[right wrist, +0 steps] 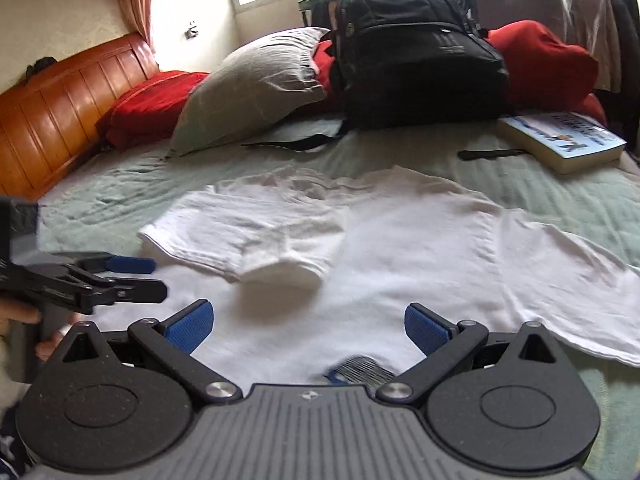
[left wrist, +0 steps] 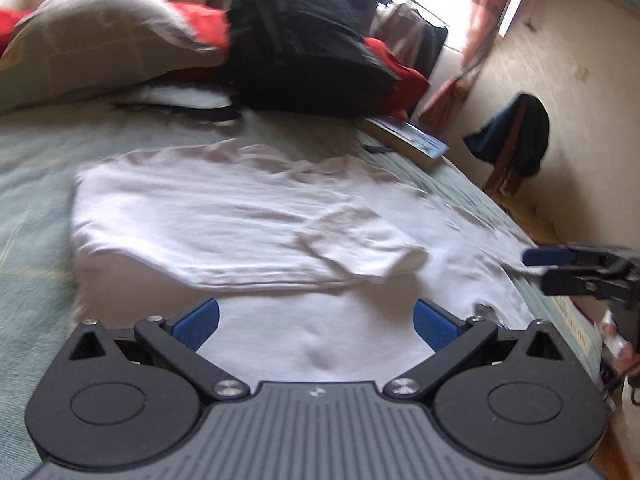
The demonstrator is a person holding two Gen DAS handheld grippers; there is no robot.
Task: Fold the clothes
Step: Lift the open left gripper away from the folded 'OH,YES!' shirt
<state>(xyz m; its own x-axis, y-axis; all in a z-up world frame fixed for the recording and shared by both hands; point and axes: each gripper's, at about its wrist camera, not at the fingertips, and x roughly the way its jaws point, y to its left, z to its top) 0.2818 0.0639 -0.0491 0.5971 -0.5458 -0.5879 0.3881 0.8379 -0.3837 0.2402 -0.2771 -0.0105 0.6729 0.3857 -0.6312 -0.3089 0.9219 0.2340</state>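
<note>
A white T-shirt (left wrist: 240, 216) lies flat on the green bedsheet (left wrist: 36, 184). One side of it is folded over the body, with the sleeve (right wrist: 280, 268) resting on top; the other sleeve (right wrist: 560, 280) is spread out to the right. My left gripper (left wrist: 316, 322) is open, low over the near part of the shirt, holding nothing. My right gripper (right wrist: 309, 326) is open too, above the shirt (right wrist: 400, 248) near a grey label (right wrist: 360, 368). Each gripper shows in the other's view: the right gripper (left wrist: 550, 268) at the shirt's edge, the left gripper (right wrist: 138, 278) at the left.
A black backpack (right wrist: 416, 64), a grey pillow (right wrist: 256, 84) and red bedding (right wrist: 540, 60) crowd the far side of the bed. A book (right wrist: 560, 140) lies at the back right. A wooden headboard (right wrist: 60, 100) stands on the left. A hand (right wrist: 24, 316) holds the left gripper.
</note>
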